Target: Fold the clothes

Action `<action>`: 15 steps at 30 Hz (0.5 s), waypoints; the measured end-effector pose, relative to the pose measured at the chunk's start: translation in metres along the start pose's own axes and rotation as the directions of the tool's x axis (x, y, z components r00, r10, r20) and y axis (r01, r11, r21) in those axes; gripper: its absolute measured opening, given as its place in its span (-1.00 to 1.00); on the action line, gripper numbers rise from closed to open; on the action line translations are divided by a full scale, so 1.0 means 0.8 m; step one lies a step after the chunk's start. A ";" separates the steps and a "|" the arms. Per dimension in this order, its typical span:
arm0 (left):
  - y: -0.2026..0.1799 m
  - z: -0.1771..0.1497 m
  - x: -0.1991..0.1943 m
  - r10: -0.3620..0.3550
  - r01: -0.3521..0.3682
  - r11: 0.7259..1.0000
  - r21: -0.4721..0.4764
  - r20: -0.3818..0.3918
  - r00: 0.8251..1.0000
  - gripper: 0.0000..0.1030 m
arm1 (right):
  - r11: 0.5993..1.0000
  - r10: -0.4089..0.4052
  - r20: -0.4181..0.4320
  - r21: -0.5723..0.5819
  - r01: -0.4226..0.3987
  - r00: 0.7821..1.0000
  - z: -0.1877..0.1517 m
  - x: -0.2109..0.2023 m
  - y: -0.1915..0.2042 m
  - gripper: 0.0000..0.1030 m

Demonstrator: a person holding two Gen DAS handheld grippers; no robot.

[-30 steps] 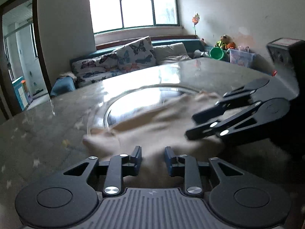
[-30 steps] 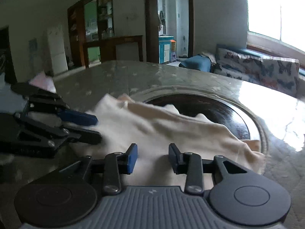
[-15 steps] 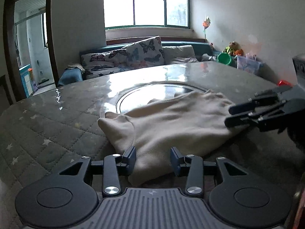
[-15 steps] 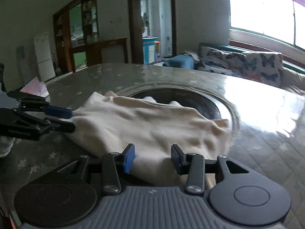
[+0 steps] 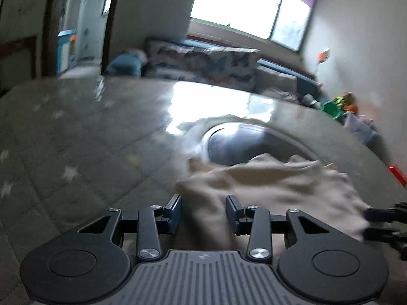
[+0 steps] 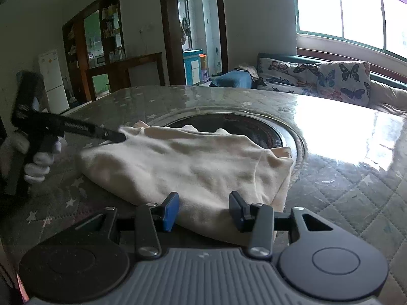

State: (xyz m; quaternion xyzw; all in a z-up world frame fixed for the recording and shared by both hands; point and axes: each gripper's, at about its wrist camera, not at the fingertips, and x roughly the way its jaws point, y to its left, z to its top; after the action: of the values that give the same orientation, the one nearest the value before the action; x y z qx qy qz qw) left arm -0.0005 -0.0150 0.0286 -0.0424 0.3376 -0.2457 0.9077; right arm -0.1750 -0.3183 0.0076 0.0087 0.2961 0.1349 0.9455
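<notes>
A cream garment [image 6: 198, 165] lies folded in a thick bundle on the quilted table, partly over the round glass inset. My right gripper [image 6: 203, 211] is open, its jaws either side of the garment's near edge. My left gripper [image 5: 203, 211] is open too, with a fold of the garment [image 5: 267, 185] between its fingers; that view is blurred. In the right wrist view the left gripper [image 6: 114, 136] reaches in from the left, its tips at the garment's far left corner, held by a gloved hand [image 6: 38, 162]. The right gripper's tips [image 5: 381, 221] show at the left wrist view's right edge.
The table [image 6: 356, 190] has a grey star-patterned quilted cover and a round dark glass inset [image 6: 241, 127] in its middle. A sofa with butterfly cushions [image 6: 330, 78] stands behind under the window. A red object [image 5: 396, 175] lies at the table's right edge.
My left gripper has swung left and tilted, now at the garment's left corner. The right gripper has drawn closer to the garment's near edge. Both stay open.
</notes>
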 end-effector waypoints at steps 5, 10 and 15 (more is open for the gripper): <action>-0.010 0.007 -0.013 -0.003 0.001 1.000 0.031 0.046 0.999 -0.21 | 1.000 -0.005 0.024 0.009 0.005 1.000 0.016 0.005 -0.006 -0.12; -0.049 0.015 -0.015 -0.054 0.044 0.990 0.134 0.069 0.996 -0.17 | 0.999 -0.022 0.030 0.045 0.021 0.999 0.044 0.037 -0.028 -0.12; -0.070 0.009 0.003 -0.045 0.037 0.980 0.196 0.039 0.998 -0.17 | 0.992 -0.079 -0.033 0.098 0.082 0.996 0.052 0.073 -0.059 -0.12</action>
State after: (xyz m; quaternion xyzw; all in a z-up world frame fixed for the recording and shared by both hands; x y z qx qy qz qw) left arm -0.0180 -0.0656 0.0465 0.0344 0.2914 -0.2952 0.9092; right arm -0.0940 -0.3457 0.0051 0.0417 0.3164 0.0817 0.9442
